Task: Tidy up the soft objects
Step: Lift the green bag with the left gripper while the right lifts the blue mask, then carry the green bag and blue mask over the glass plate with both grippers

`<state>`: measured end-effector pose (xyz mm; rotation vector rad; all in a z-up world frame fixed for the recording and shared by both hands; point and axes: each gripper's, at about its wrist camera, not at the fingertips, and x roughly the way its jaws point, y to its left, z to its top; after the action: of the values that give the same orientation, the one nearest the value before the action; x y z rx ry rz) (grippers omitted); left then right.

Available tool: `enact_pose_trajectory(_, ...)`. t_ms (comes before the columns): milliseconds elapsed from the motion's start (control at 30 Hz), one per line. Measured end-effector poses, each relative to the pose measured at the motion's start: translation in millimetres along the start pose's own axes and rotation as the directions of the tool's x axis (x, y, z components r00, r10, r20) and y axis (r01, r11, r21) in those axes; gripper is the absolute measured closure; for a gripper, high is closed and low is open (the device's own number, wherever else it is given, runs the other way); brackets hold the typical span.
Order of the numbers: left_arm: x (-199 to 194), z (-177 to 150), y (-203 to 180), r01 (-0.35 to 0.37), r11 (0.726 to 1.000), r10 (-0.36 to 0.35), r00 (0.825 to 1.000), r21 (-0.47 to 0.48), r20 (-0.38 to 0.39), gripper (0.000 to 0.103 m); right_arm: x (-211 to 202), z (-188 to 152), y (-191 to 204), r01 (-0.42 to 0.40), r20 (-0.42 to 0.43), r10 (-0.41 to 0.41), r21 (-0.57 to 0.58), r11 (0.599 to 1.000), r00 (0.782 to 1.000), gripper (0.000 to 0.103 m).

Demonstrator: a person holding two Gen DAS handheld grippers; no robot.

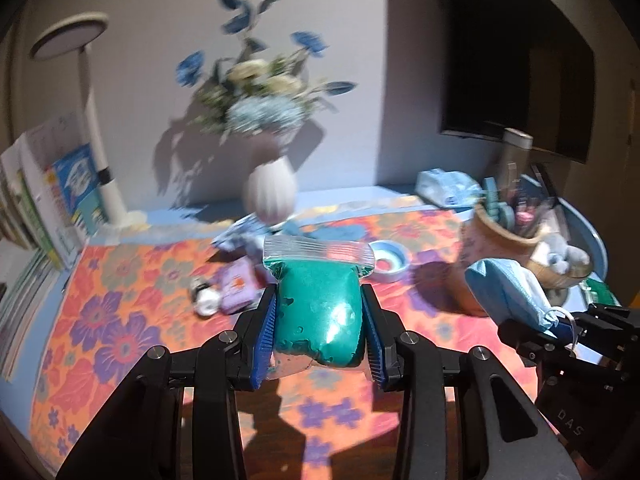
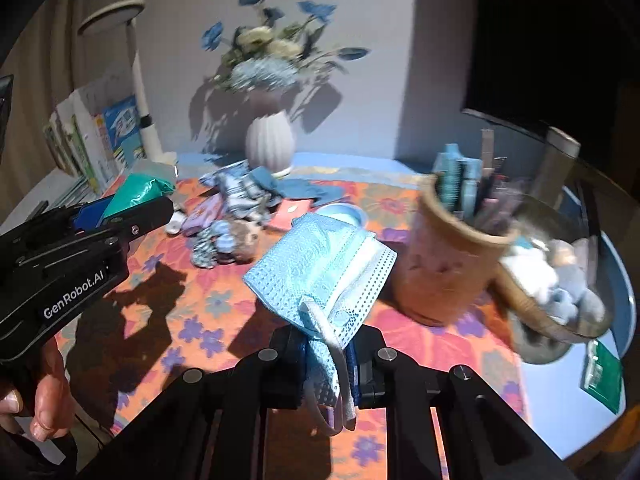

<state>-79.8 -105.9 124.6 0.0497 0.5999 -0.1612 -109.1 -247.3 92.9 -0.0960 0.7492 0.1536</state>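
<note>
My left gripper [image 1: 320, 312] is shut on a clear zip bag of green putty [image 1: 320, 304], held above the floral cloth [image 1: 120, 320]. The bag also shows in the right wrist view [image 2: 138, 192], with the left gripper [image 2: 132, 216] at the left. My right gripper [image 2: 328, 360] is shut on a stack of light blue face masks [image 2: 320, 268], held above the cloth. The masks also show at the right of the left wrist view [image 1: 508, 292]. Several soft items lie in a pile [image 2: 228, 216] on the cloth: patterned socks, a blue cloth, a purple pouch [image 1: 238, 286].
A white vase [image 2: 270, 144] of flowers stands at the back. A brown cup [image 2: 440, 268] of combs and pens and a glass bowl [image 2: 560, 300] holding plush things stand at the right. A small blue dish [image 1: 390, 260], a lamp [image 1: 100, 160] and books [image 1: 48, 200] are also there.
</note>
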Motion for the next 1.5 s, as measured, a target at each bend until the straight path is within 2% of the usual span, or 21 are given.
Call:
enact_pose_trajectory(233,-14.4,21.1,-61.4,0.094,0.993,-0.097,0.995,0.073,0.035,0.067,-36.4,-0.6,-59.1,0.061,0.054,-0.067,0.107,0.992,0.996,0.088)
enact_pose_trajectory(433,-24.1,35.0,-116.1,0.207,0.970,-0.214,0.976,0.128,0.042,0.067,-66.4,-4.3,-121.6,0.118,0.087,-0.141,0.227,0.967,0.986,0.088)
enact_pose_trajectory(533,-23.0,44.4,-144.1,0.312,0.940,-0.317,0.948,0.140,0.020,0.067,-76.0,-8.7,-158.0,0.145,0.088,-0.179,0.303,0.942,0.980,0.088)
enact_pose_trajectory(667,-20.2,64.6,-186.7,0.409,0.897,-0.415,0.910,0.168,-0.001,0.067,-77.9,-13.9,-202.8,0.157,0.077,-0.202,0.392,0.907,0.976,0.088)
enact_pose_trajectory(800,-11.6,82.9,-223.7,0.431,0.883,-0.436,0.900,0.187,-0.019,0.067,-75.0,-9.5,-238.3,0.165,0.076,-0.222,0.451,0.877,0.972,0.088)
enact_pose_trajectory(967,21.3,102.3,-262.3,0.425,0.886,-0.419,0.905,0.185,-0.074,0.067,-56.0,9.9,-278.6,0.158,0.067,-0.218,0.491,0.857,0.974,0.088)
enact_pose_trajectory(1067,42.7,107.9,-271.1,0.437,0.884,-0.425,0.899,0.167,-0.105,0.067,-38.0,21.0,-301.3,0.144,0.053,-0.197,0.510,0.848,0.979,0.088)
enact_pose_trajectory(1233,79.9,115.6,-279.1,0.415,0.898,-0.396,0.907,0.145,-0.143,0.067,-0.2,36.9,-327.6,0.099,0.021,-0.130,0.531,0.841,0.991,0.088)
enact_pose_trajectory(1300,93.3,119.4,-280.8,0.400,0.906,-0.379,0.912,0.135,-0.157,0.064,13.4,43.8,-333.3,0.073,0.012,-0.094,0.535,0.842,0.996,0.082)
enact_pose_trajectory(1333,98.5,121.3,-281.2,0.404,0.906,-0.383,0.909,0.127,-0.163,0.056,18.9,45.3,-335.6,0.060,0.006,-0.075,0.539,0.840,0.997,0.078)
enact_pose_trajectory(1400,104.7,124.3,-279.4,0.412,0.904,-0.394,0.906,0.110,-0.155,0.056,29.8,47.7,-340.0,0.013,0.008,-0.021,0.550,0.835,1.000,0.063)
enact_pose_trajectory(1433,107.8,125.4,-279.1,0.411,0.905,-0.393,0.906,0.106,-0.157,0.049,31.5,47.7,-340.8,-0.002,0.015,-0.008,0.553,0.833,1.000,0.053)
enact_pose_trajectory(1467,110.3,126.1,-279.0,0.410,0.907,-0.392,0.906,0.099,-0.159,0.035,33.0,47.9,-341.4,-0.015,0.024,0.003,0.553,0.833,1.000,0.042)
enact_pose_trajectory(1500,111.2,126.6,-277.6,0.406,0.910,-0.391,0.908,0.089,-0.152,0.030,32.0,45.7,-342.1,-0.021,0.032,0.004,0.557,0.830,0.999,0.040)
